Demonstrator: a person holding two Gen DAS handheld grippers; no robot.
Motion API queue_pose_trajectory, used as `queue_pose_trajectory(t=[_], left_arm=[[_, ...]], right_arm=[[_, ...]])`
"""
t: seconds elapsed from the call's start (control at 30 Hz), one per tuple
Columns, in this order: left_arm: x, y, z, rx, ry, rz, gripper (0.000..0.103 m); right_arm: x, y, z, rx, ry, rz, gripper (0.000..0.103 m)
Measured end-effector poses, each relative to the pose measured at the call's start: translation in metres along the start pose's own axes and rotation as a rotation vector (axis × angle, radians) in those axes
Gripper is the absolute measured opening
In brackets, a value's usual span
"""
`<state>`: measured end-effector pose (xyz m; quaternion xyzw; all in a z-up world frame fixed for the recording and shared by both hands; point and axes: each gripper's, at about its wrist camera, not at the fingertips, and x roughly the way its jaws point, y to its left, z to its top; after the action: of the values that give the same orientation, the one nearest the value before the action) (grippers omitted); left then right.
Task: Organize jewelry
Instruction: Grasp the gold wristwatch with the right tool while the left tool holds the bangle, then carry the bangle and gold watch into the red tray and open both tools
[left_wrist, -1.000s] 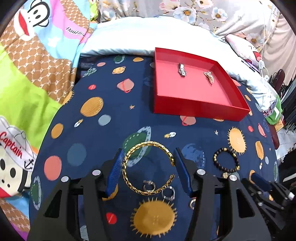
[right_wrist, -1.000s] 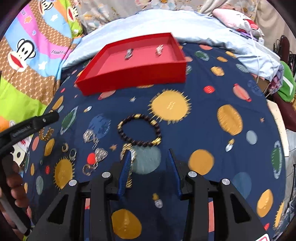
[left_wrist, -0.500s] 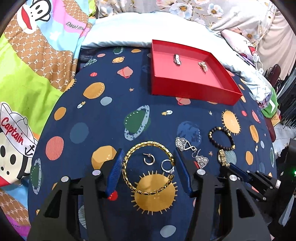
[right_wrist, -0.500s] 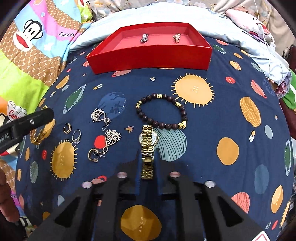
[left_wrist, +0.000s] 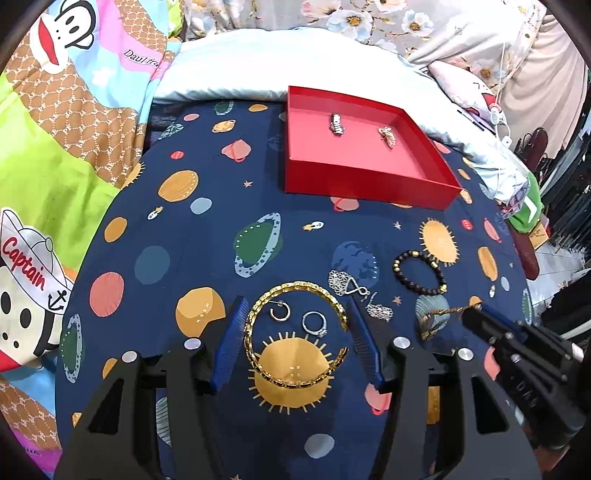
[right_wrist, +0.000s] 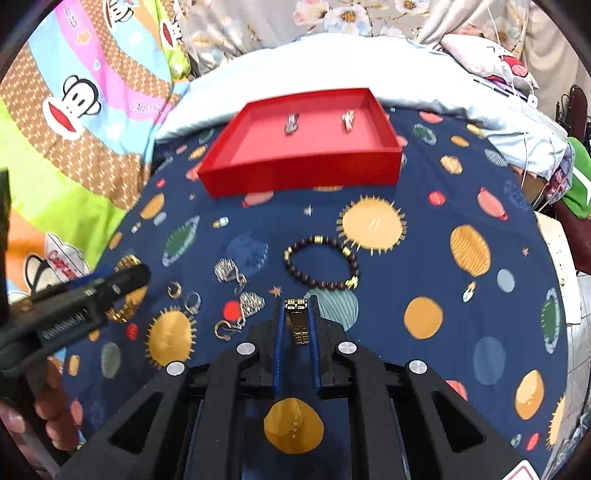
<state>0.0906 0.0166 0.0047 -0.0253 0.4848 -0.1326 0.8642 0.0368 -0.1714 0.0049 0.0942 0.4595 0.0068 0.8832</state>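
Note:
My left gripper (left_wrist: 295, 314) is open, its blue fingers on either side of a gold chain bracelet (left_wrist: 295, 288) that lies on the planet-print cloth. A small hoop earring (left_wrist: 279, 309) and a ring (left_wrist: 314, 322) lie inside the bracelet's loop. My right gripper (right_wrist: 296, 314) is shut on a gold watch (right_wrist: 297, 321) and holds it above the cloth; it also shows in the left wrist view (left_wrist: 439, 314). A red tray (right_wrist: 306, 170) at the back holds two small pieces (right_wrist: 291, 123). A dark bead bracelet (right_wrist: 321, 264) lies in front of the right gripper.
Silver filigree earrings (right_wrist: 229, 271) and a further earring (right_wrist: 223, 328) lie on the cloth between the grippers. A white pillow (left_wrist: 258, 62) and patterned bedding lie behind the tray. The cloth's right edge drops off beside clutter (right_wrist: 576, 177).
My right gripper closed on the gold watch and lifted it off the cloth. My left gripper drew back a little, still open around the gold bracelet.

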Motion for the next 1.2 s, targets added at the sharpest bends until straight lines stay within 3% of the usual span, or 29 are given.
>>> queue_pose_trajectory(t=[0.33, 0.63, 0.8, 0.93, 1.2], left_arm=[[-0.015, -0.005, 0.02, 0.016, -0.03, -0.028, 0.053], [-0.005, -0.023, 0.099, 0.078, -0.096, -0.055, 0.053], [0.024, -0.043, 0.162, 0.12, -0.121, -0.069, 0.053], [0.063, -0.053, 0.206, 0.114, -0.092, -0.076, 0.053], [0.145, -0.051, 0.259, 0.04, -0.028, -0.083, 0.053]], right_arm=[[-0.031, -0.009, 0.03, -0.002, -0.058, 0.004, 0.011], [-0.023, -0.018, 0.12, -0.037, -0.149, 0.002, 0.011], [0.007, -0.02, 0.188, -0.032, -0.177, 0.029, 0.011], [0.045, -0.019, 0.228, -0.025, -0.15, 0.041, 0.011], [0.124, -0.028, 0.272, 0.036, -0.127, 0.052, 0.011]])
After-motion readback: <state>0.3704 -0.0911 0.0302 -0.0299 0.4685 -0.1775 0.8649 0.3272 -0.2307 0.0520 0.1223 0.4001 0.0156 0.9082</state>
